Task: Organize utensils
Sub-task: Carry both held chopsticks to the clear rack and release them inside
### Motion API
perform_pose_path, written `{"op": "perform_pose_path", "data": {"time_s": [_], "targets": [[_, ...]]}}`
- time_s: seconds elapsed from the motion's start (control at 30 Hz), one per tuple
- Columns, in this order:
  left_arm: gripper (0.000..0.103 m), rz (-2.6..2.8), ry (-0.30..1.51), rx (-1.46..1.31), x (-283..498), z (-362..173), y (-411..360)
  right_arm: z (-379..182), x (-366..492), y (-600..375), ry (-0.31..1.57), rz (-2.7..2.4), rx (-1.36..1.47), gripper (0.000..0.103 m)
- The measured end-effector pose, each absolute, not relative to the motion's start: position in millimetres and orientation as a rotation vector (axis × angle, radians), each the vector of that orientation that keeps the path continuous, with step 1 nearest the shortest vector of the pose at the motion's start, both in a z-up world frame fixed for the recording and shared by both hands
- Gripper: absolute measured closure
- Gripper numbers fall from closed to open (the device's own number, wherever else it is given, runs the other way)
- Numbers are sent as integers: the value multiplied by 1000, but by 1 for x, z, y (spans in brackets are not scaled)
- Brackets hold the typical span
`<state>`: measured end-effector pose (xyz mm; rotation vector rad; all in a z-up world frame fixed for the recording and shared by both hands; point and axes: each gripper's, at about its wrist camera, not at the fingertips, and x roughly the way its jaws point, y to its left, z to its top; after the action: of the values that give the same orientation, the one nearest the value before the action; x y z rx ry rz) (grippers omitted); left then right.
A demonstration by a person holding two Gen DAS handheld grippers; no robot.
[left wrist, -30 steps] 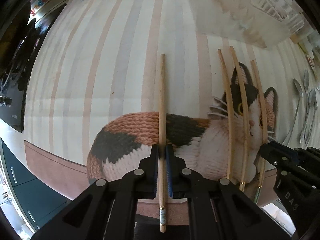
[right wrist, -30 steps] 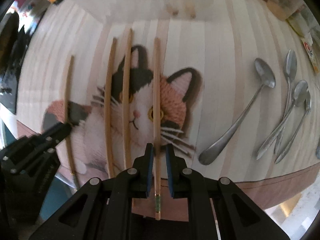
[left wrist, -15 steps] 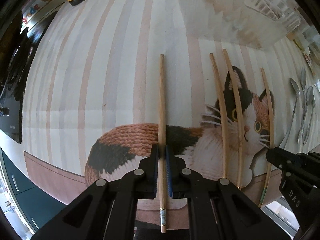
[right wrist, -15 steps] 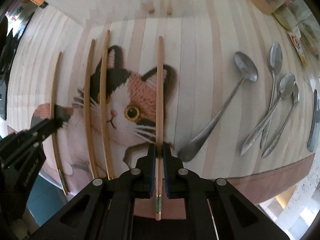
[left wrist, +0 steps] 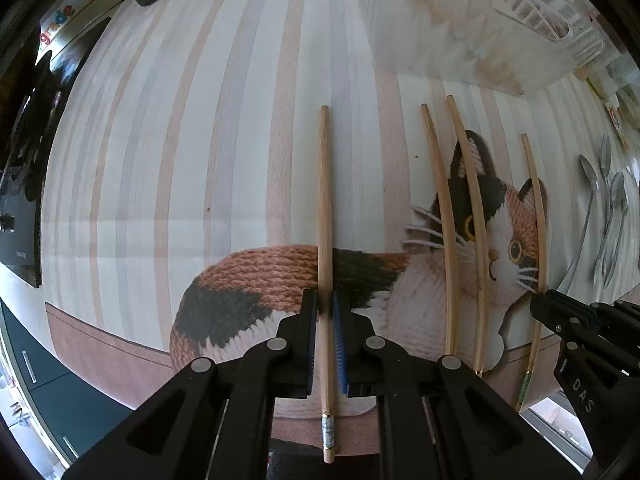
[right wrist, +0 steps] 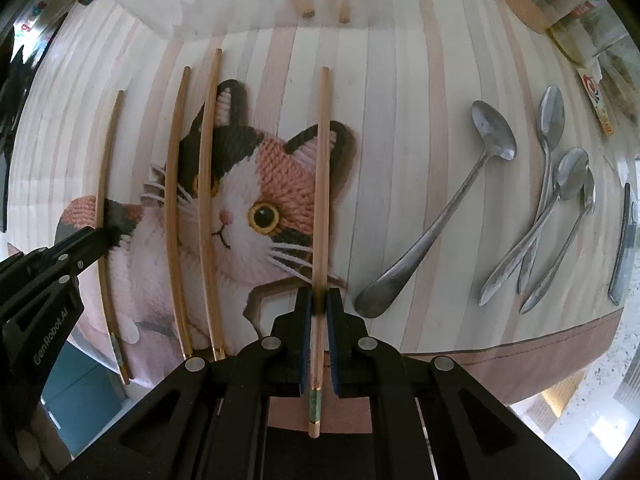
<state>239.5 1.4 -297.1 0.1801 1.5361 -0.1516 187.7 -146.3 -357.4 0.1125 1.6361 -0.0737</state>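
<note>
over the cat-print mat (left wrist: 240, 120), my left gripper (left wrist: 325, 300) pinches one chopstick (left wrist: 325, 208), and my right gripper (right wrist: 319, 300) pinches another chopstick (right wrist: 322, 184). between them lie two loose chopsticks (right wrist: 192, 200); spoons (right wrist: 552, 200) rest further right.

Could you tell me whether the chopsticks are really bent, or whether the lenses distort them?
Left wrist view: the chopstick in the left tool runs straight down the centre, while the three chopsticks toward the right edge bow. Right wrist view: the held chopstick looks straight, those at left curve. That suggests fisheye distortion.
</note>
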Motion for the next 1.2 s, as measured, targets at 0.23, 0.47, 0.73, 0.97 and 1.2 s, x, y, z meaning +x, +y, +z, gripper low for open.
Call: {"op": "perform_pose_path", "data": {"time_s": [0.23,0.47,0.73,0.97,1.2], "targets": [[97,-152,1531,179,237,-298,5,-356,186,-141,1623,-73,84,94],[98,-126,1510,211,222,-298,0,-353,176,-147,1596,-83,126,95],[98,-109,1450,214,203,-276,9,-335,164,-150,1556,-57,155,95],[98,-80,1353,216,193,-236,19,-298,161,-161,1489,-39,178,96],[98,-72,1251,185,199,-182,22,-248,159,-175,1402,3,192,96]]}}
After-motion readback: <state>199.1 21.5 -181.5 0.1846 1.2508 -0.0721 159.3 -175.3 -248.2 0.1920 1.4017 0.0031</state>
